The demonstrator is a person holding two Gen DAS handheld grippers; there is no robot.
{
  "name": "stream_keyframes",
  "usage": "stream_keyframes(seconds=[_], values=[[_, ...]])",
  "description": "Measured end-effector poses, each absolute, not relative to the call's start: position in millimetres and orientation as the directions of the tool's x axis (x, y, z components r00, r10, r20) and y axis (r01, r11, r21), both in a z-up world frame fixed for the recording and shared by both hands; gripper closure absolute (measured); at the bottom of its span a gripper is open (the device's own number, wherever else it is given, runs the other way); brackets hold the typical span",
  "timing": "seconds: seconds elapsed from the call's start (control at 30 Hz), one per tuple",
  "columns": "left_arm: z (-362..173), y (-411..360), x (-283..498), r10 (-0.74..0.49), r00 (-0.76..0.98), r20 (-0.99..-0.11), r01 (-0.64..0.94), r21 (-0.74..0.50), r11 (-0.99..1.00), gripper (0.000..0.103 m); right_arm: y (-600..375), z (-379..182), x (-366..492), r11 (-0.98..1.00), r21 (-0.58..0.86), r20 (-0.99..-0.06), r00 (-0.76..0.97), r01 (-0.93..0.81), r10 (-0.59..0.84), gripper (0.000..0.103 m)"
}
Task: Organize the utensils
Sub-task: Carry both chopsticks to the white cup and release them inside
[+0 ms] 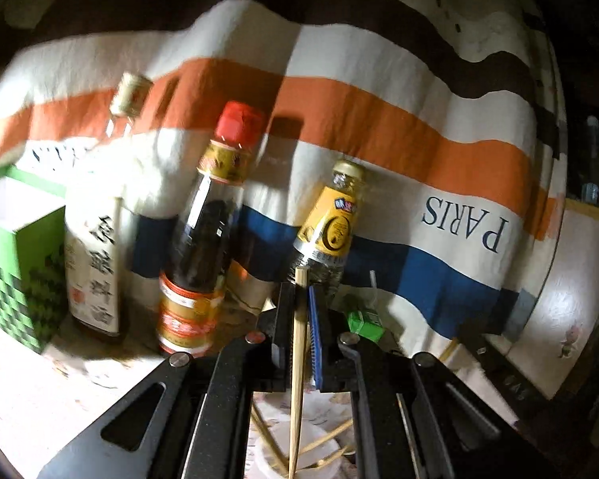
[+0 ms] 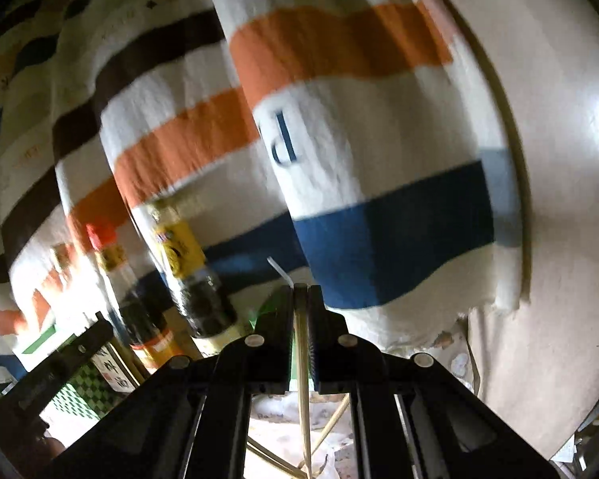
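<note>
The left gripper [image 1: 302,279] is clamped on one upright chopstick [image 1: 298,359] before three sauce bottles [image 1: 197,239]; the right gripper [image 2: 300,291] pinches another chopstick [image 2: 302,359] near the striped towel [image 2: 379,119]

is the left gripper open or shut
Shut. The left gripper has its jaws pinched on a chopstick that runs upright between them.

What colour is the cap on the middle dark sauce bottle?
Red; the cap on the middle bottle shows best in the left wrist view.
</note>
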State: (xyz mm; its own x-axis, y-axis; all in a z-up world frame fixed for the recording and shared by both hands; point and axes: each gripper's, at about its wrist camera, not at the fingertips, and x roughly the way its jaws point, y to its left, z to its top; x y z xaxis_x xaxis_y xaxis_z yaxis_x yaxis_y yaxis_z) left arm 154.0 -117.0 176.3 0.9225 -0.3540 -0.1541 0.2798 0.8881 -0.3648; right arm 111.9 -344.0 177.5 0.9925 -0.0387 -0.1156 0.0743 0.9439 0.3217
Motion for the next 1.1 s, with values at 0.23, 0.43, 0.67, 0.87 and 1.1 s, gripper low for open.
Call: stream_keyframes(seconds=[0.23, 0.43, 0.67, 0.87, 1.1], values=[[180.3, -117.8, 161.0, -0.343, 0.93, -0.135, 0.273, -0.373, 0.887, 0.097, -346.7, 163.6, 138.4, 0.944, 0.315, -0.215, 0.976, 0.102, -0.034, 0.095], [184.3, -125.3, 170.8, -0.345, 0.93, -0.131, 0.276, -0.372, 0.886, 0.097, -351.7, 154.3, 152.2, 0.943, 0.311, -0.272, 0.962, 0.118, -0.03, 0.095], [166.1, -136.7, 177.8, -0.31, 0.937, -0.158, 0.25, -0.315, 0.915, 0.097, -351.5, 148.0, 161.6, 0.944, 0.307, -0.323, 0.946, 0.118, -0.013, 0.095], [143.8, -133.5, 193.2, -0.309, 0.924, -0.223, 0.223, -0.343, 0.912, 0.097, -351.8, 139.5, 172.7, 0.943, 0.306, -0.381, 0.924, 0.131, -0.004, 0.095], [120.8, -131.7, 201.7, -0.343, 0.895, -0.285, 0.234, -0.354, 0.905, 0.097, -355.5, 133.8, 179.7, 0.94, 0.311, -0.42, 0.907, 0.142, 0.002, 0.095]])
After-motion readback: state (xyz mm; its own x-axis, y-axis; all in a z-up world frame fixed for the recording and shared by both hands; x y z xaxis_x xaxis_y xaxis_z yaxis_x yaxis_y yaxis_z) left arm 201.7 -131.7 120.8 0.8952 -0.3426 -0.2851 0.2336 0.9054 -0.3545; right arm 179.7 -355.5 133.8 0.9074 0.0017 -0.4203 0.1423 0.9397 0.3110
